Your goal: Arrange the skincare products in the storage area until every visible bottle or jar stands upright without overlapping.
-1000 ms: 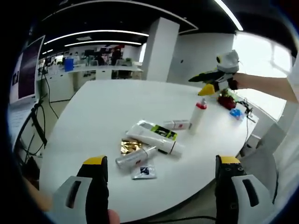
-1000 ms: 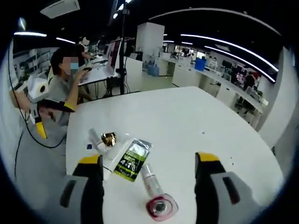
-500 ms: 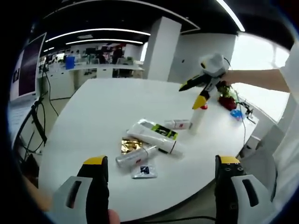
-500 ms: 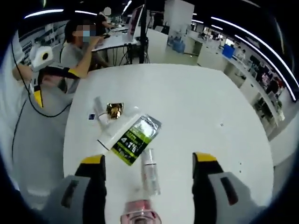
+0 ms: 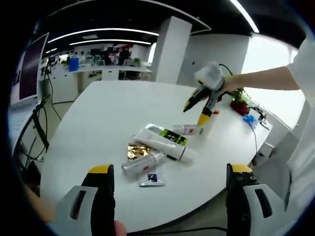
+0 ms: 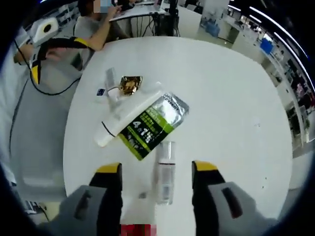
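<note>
On the round white table point(image 5: 108, 113) lie a white tube with a green label point(image 5: 161, 142), a clear bottle point(image 5: 142, 165), a gold packet point(image 5: 136, 153), a small sachet point(image 5: 151, 180) and a small white bottle point(image 5: 186, 130). A bottle with a red cap point(image 5: 209, 123) stands upright at the right. My right gripper point(image 5: 196, 112) hangs open over it, jaws on either side. From the right gripper view, that red cap point(image 6: 139, 229) sits low between my open right gripper point(image 6: 156, 167), with the small white bottle point(image 6: 165, 172) and the tube point(image 6: 147, 125) just ahead. My left gripper point(image 5: 171, 169) stands open near the front edge.
A red object point(image 5: 240, 105) and a small blue one point(image 5: 248, 119) sit at the table's far right edge. A seated person point(image 6: 96, 24) works at a desk beyond the table. The left gripper point(image 6: 58, 60) shows at upper left, with a cable point(image 6: 19, 113) below it.
My right gripper has come down and forward over the upright red-capped bottle, whose cap slid to the bottom of its view. My left gripper stayed in place.
</note>
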### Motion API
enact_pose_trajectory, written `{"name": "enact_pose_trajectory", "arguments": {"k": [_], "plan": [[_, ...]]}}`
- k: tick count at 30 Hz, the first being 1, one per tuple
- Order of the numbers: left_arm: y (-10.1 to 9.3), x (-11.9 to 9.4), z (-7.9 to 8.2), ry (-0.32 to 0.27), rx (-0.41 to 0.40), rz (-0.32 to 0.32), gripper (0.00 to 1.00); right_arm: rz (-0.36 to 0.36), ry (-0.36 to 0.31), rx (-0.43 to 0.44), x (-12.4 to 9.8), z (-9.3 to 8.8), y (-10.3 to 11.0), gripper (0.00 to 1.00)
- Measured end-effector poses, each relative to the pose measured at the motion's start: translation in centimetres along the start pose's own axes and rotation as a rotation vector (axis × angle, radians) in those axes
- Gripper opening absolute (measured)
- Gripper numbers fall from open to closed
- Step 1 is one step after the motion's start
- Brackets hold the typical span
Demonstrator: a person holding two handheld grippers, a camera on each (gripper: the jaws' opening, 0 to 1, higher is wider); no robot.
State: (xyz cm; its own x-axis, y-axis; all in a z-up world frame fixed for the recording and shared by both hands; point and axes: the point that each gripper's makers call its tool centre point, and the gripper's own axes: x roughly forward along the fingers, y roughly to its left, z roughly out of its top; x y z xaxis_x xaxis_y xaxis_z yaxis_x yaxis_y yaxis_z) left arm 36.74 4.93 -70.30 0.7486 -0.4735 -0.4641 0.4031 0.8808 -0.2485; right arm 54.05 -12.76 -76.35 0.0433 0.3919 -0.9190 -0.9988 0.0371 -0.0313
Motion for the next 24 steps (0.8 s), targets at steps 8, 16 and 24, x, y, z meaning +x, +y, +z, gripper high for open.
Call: {"name": "enact_pose_trajectory", "arguments": {"k": [8, 16, 24], "plan": [[0.1, 0.1, -0.2, 0.005, -0.011, -0.001, 0.92, 0.023, 0.056, 0.030, 1.7, -0.7, -0.9, 0.45], [0.2, 0.1, -0.1, 0.003, -0.025, 0.007, 0.92, 0.017, 0.121, 0.065, 3.7, -1.4, -1.3, 0.36], [0.3, 0.1, -0.1, 0.004, -0.030, 0.007, 0.92, 0.006, 0.176, 0.051, 5.1, -1.4, -2.0, 0.28]]}}
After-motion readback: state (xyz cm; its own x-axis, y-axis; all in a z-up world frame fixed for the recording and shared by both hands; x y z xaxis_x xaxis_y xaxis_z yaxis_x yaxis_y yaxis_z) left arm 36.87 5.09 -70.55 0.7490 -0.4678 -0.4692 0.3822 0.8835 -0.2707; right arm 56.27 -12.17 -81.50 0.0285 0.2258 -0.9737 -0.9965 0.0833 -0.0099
